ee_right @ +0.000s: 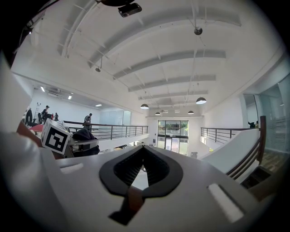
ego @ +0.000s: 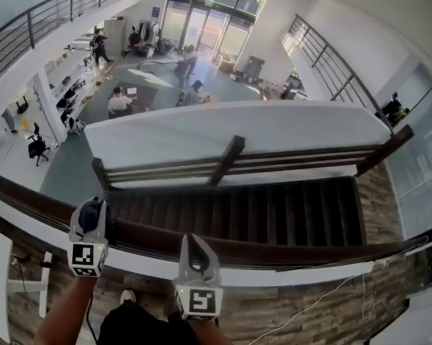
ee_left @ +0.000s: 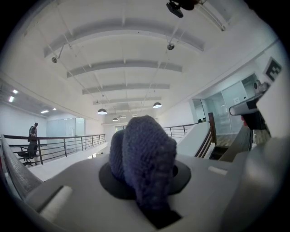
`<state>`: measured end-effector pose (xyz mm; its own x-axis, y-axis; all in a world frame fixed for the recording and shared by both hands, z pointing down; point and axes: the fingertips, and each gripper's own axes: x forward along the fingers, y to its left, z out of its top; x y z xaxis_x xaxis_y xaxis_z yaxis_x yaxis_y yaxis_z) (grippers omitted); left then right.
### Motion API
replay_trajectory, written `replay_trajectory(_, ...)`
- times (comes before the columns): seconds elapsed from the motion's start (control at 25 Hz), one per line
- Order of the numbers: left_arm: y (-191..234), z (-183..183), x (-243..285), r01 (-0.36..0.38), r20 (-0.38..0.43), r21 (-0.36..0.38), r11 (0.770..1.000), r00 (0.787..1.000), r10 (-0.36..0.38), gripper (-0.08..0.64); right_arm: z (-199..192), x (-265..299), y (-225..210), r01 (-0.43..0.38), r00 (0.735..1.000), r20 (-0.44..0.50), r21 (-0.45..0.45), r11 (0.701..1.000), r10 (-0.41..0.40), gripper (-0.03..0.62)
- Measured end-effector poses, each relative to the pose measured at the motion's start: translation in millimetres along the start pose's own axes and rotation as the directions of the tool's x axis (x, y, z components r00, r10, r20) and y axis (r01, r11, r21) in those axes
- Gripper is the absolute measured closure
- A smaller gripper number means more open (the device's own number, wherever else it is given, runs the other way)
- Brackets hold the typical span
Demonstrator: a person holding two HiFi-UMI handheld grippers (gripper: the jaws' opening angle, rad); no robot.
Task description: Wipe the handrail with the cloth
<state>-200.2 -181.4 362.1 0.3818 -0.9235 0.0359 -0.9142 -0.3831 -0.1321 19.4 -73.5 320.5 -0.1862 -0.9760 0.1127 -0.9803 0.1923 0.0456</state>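
A dark wooden handrail (ego: 280,250) runs across the head view from the left edge to the lower right. My left gripper (ego: 93,216) sits at the rail on the left, shut on a dark blue knitted cloth (ego: 91,205). In the left gripper view the cloth (ee_left: 142,154) bulges up between the jaws and hides their tips. My right gripper (ego: 192,243) rests at the rail further right, its jaws shut tip to tip on nothing (ee_right: 142,149). The right gripper view also shows the left gripper's marker cube (ee_right: 56,136) with the cloth (ee_right: 86,135) beside it.
Beyond the rail a dark staircase (ego: 263,213) drops away, bounded by a white parapet (ego: 235,130) with its own rails. Far below is an open floor with people at desks (ego: 119,101). A thin cable (ego: 321,301) lies on the wood-plank floor (ego: 300,324) at my feet.
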Motion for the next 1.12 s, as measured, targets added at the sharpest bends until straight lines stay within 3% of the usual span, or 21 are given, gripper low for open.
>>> replay_trajectory(0.24, -23.2, 7.1, 1.4, 0.024, 0.007, 0.033, 0.999, 1.0, -0.024, 0.497, -0.5, -2.9, -11.5, -0.003, 1.0, 0.004, 0.003, 1.0, 0.003, 0.591)
replay_trajectory(0.64, -44.9, 3.5, 3.5, 0.06, 0.002, 0.022, 0.998, 0.998, -0.06, 0.497, 3.4, -2.7, -17.3, -0.019, 0.999, 0.046, -0.038, 0.999, 0.021, 0.591)
replay_trajectory(1.12, -66.6, 11.5, 9.0, 0.041, -0.003, 0.023, 0.999, 0.999, -0.041, 0.497, 7.8, -7.8, -41.0, -0.029, 0.998, 0.063, -0.035, 0.999, 0.031, 0.591)
